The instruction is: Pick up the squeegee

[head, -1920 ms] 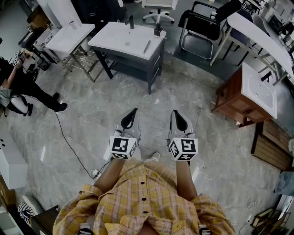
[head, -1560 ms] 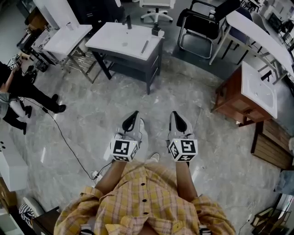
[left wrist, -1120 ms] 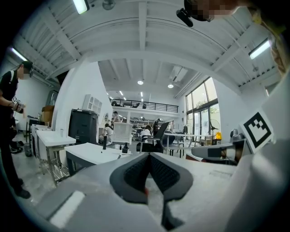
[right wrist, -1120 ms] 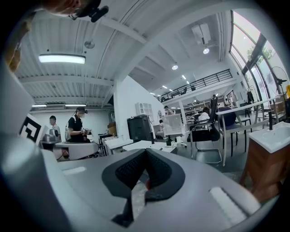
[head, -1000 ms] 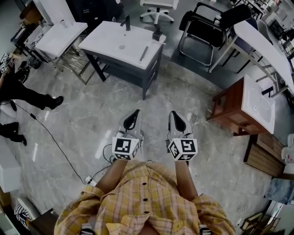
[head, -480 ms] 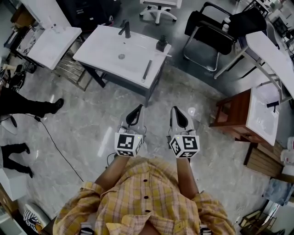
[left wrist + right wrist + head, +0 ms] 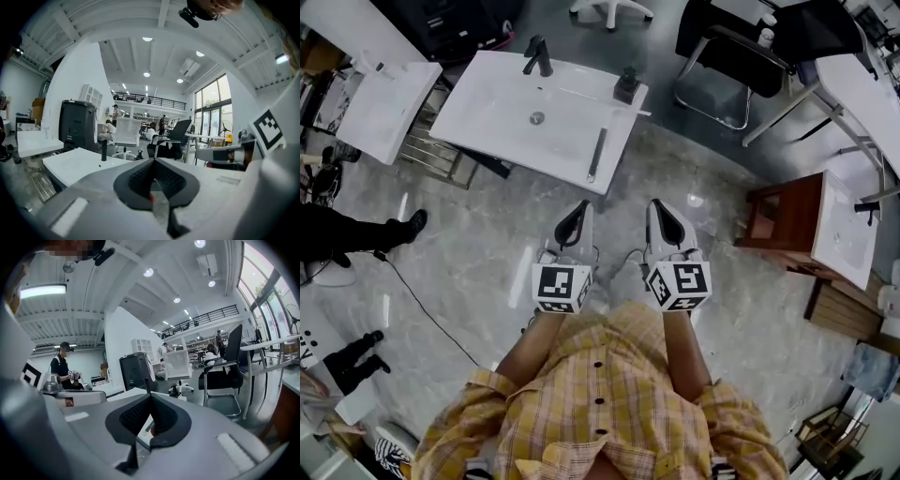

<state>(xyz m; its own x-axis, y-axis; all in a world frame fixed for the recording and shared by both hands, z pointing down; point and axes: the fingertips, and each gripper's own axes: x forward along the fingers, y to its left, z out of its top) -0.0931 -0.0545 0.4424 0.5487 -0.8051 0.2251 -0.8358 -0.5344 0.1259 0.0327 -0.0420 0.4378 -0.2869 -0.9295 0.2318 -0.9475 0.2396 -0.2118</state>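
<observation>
The squeegee (image 7: 596, 155), a long thin grey bar, lies on the white sink top (image 7: 487, 127) near its right front edge. My left gripper (image 7: 579, 208) and right gripper (image 7: 657, 206) are held side by side above the floor, just short of that edge and pointing at it. Both are shut with nothing between the jaws. The squeegee lies a little ahead of them, between the two. In the left gripper view the shut left gripper (image 7: 153, 159) faces the sink top (image 7: 70, 164). In the right gripper view the right gripper (image 7: 150, 395) is shut too.
On the sink top stand a black faucet (image 7: 536, 54) and a dark dispenser (image 7: 626, 84). Another white sink (image 7: 380, 103) is at the left. At the right are a wooden cabinet (image 7: 778, 220) and a black chair (image 7: 731, 52). A person's legs (image 7: 356, 234) and a cable (image 7: 431, 305) are at the left.
Both grippers have moved forward together towards the sink table, which now lies much nearer to their tips. They stay shut and level with each other.
</observation>
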